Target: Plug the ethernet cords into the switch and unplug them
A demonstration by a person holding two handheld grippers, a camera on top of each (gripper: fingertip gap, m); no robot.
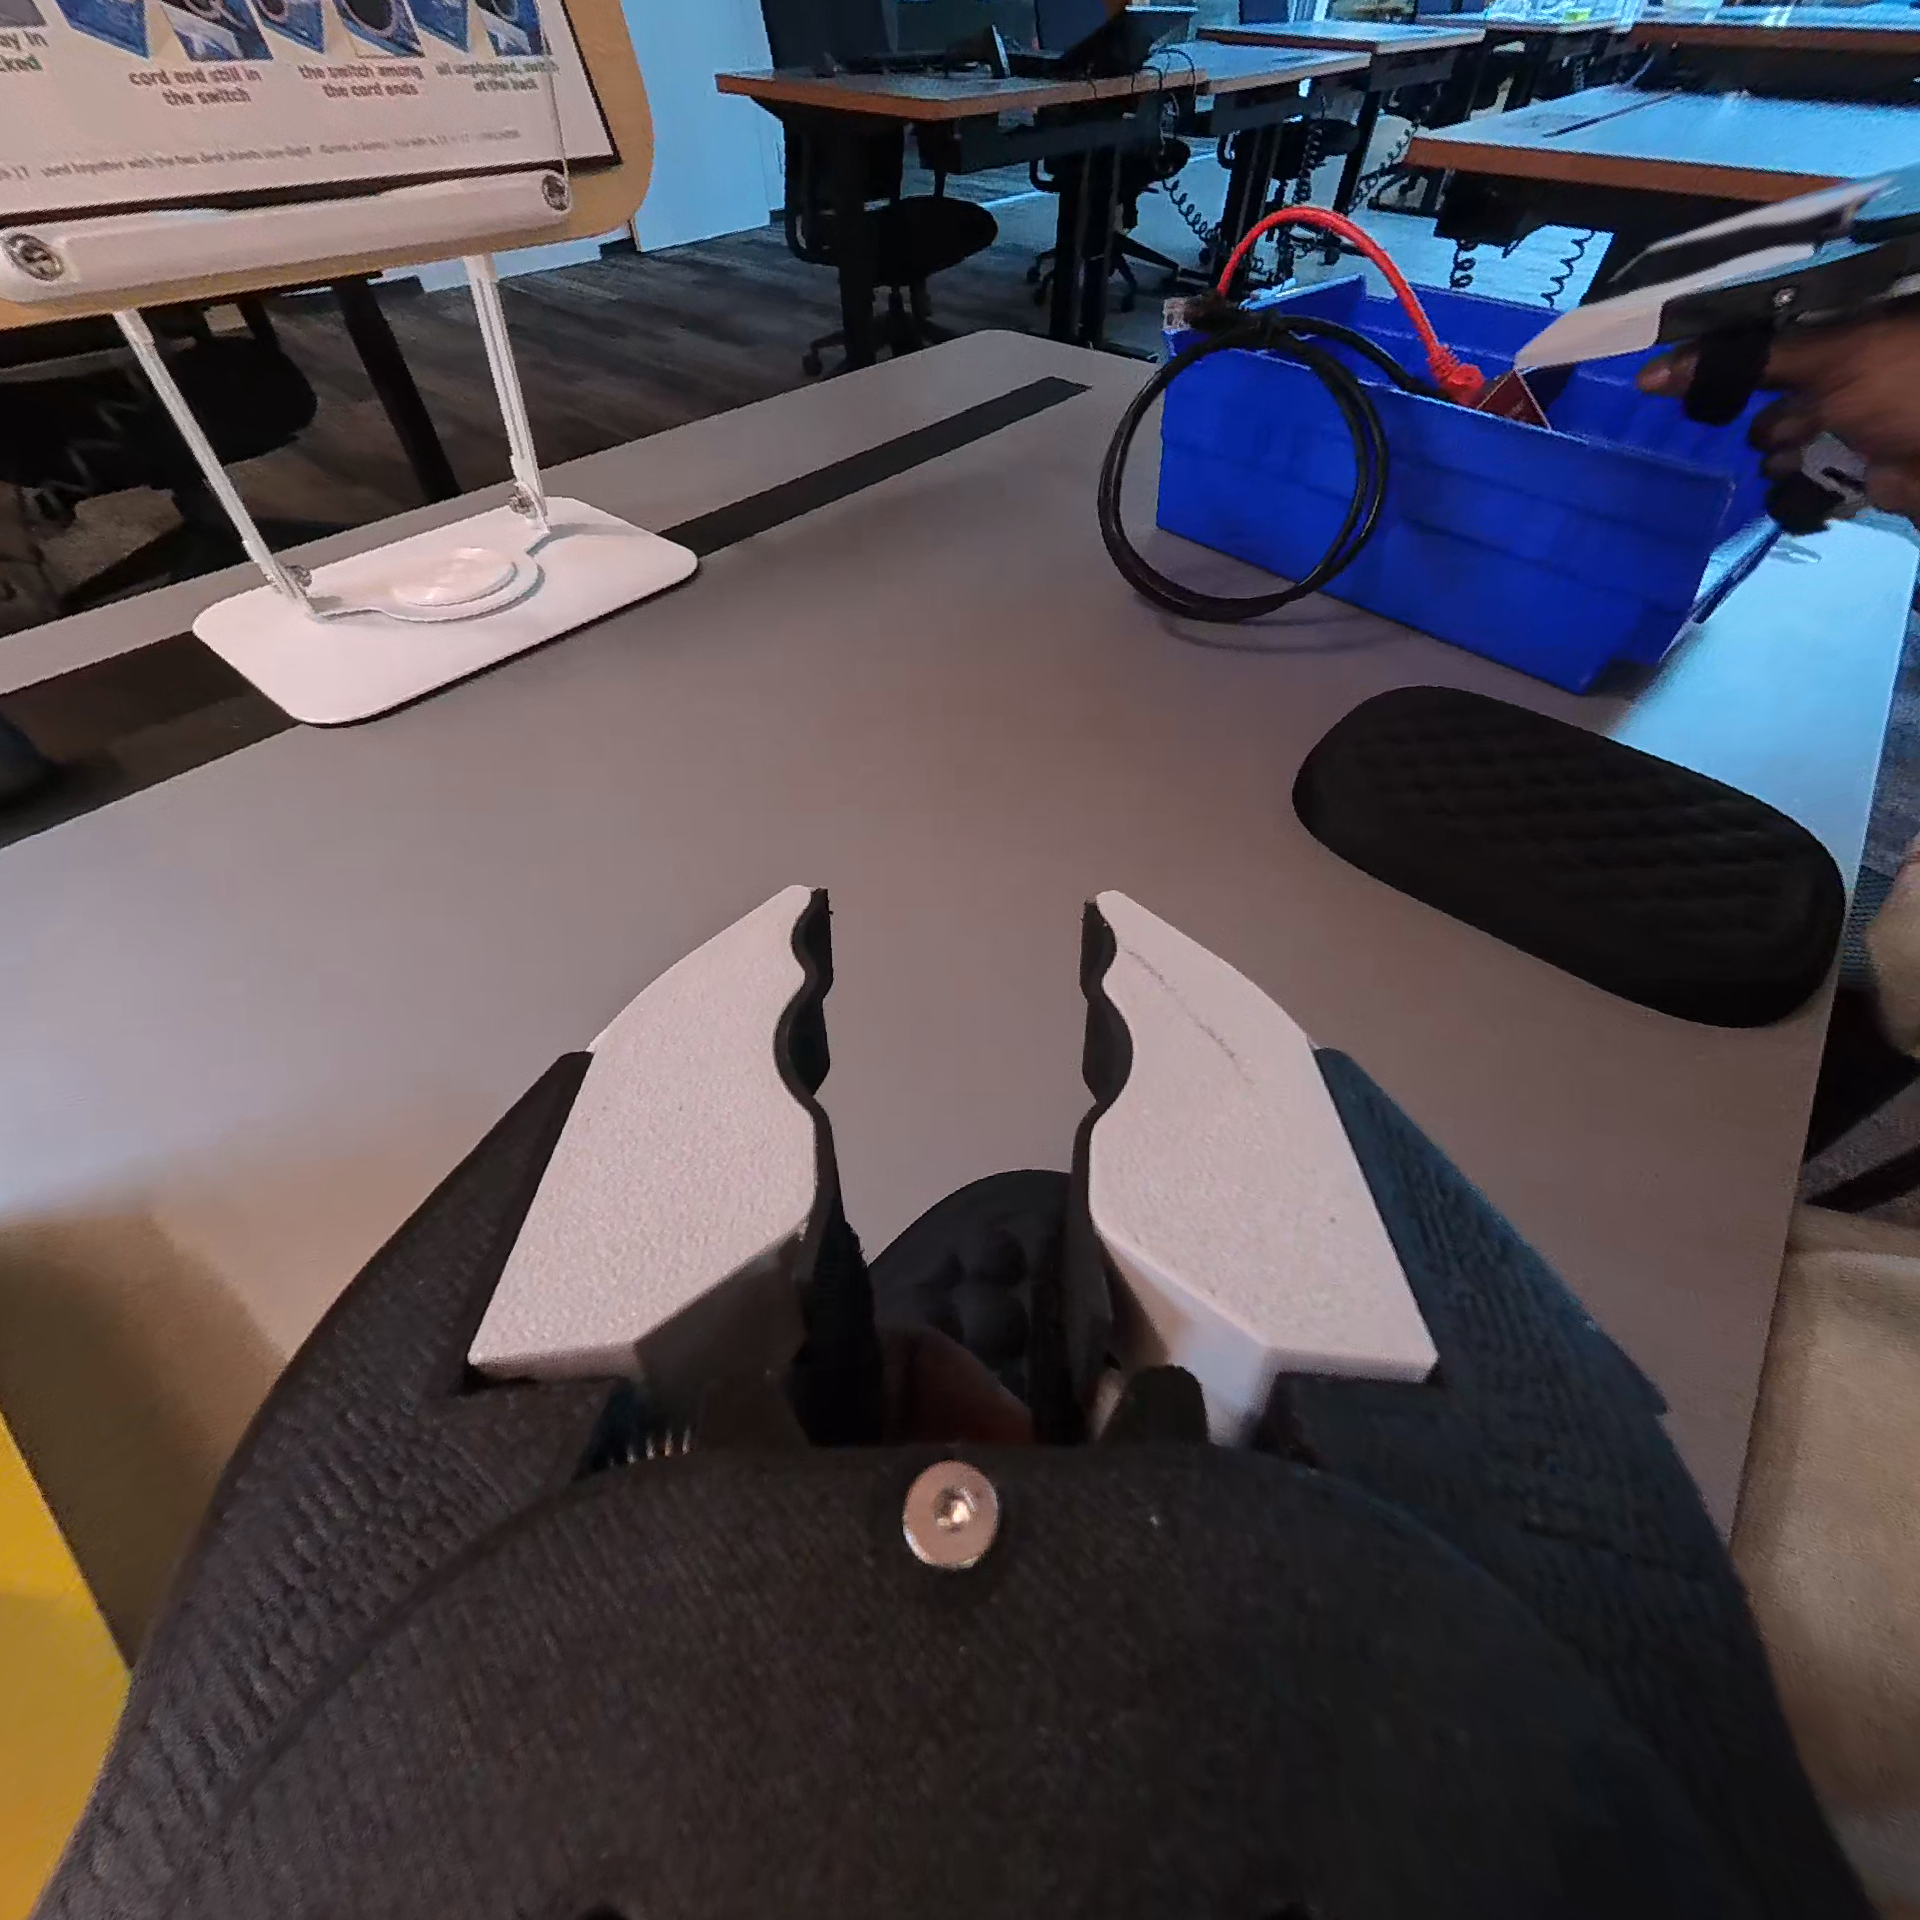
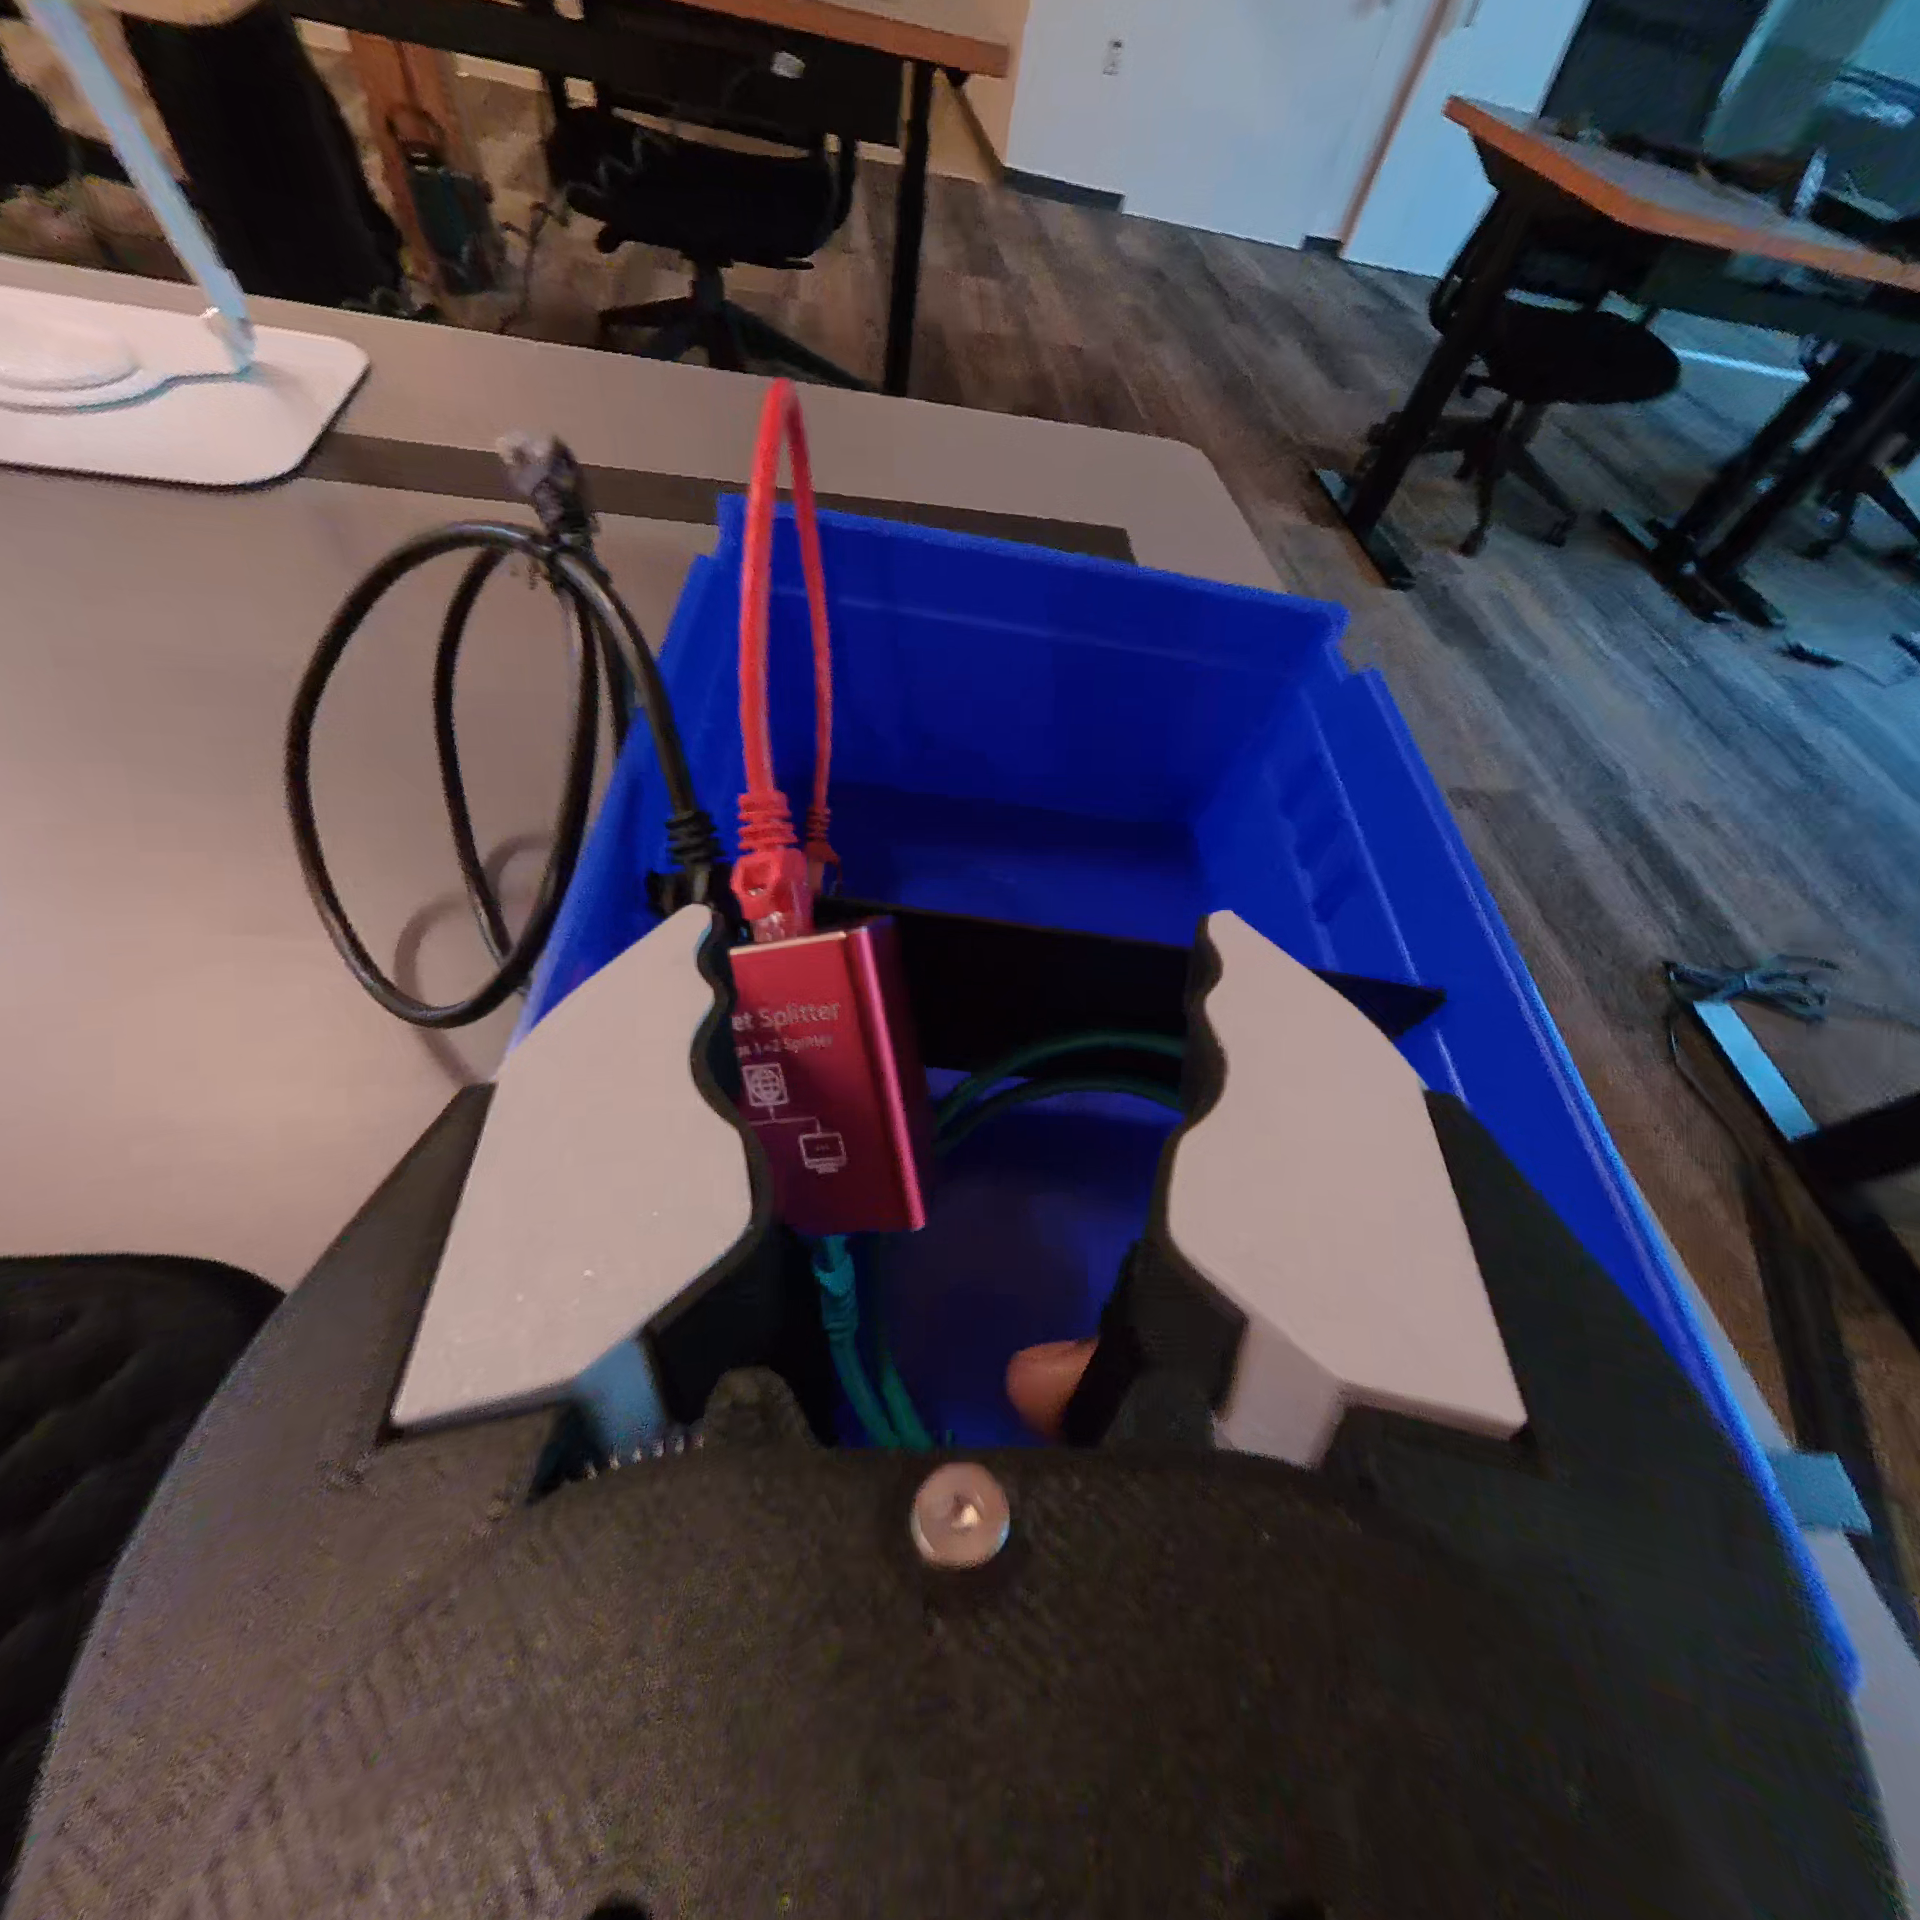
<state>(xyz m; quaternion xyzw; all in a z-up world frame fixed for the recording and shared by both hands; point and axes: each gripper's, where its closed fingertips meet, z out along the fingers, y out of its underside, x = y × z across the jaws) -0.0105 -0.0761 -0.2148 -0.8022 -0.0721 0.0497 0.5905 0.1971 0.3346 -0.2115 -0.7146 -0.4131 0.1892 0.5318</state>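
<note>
left gripper (image 1: 956, 914): jaws parted, nothing between them, held low and level.
right gripper (image 2: 956, 935): jaws wide apart, tilted downward, gripping nothing.
hand (image 1: 1839, 416): wrapped around the right gripper's handle.

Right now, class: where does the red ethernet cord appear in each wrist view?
Left wrist view: the red cord arches above the blue bin, upper right.
Right wrist view: red cord loops upright at centre, meeting the red switch.
Shared landmark: the coiled black cord.
</note>
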